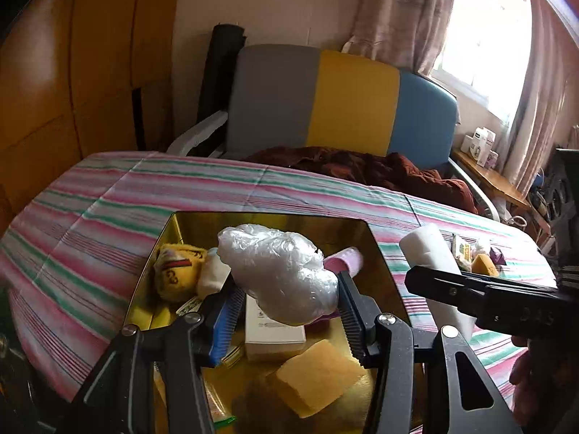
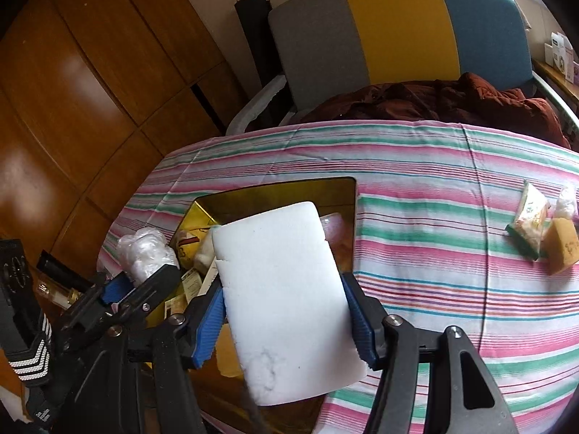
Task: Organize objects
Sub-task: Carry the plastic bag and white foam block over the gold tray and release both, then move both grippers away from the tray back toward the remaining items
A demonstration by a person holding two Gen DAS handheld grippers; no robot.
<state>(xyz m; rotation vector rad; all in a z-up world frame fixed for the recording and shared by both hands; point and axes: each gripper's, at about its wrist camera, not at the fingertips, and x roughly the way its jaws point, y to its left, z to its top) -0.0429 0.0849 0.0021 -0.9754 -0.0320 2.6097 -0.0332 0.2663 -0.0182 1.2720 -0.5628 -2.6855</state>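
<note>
Left tongs (image 1: 286,289) pinch a crinkly clear plastic bundle (image 1: 278,271) above the shiny gold tin (image 1: 376,253). Just right, the right tongs (image 2: 286,311) clamp a flat white foam slab (image 2: 282,296) over the tin's right edge. Striped cloth covers the bench (image 2: 434,166); a tricolour chair (image 2: 394,25) stands behind.

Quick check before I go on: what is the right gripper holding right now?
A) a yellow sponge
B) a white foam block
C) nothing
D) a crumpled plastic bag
B: in the right wrist view, the right gripper has its blue pads pressed on both sides of the white foam block, above the gold tin's edge.
</note>
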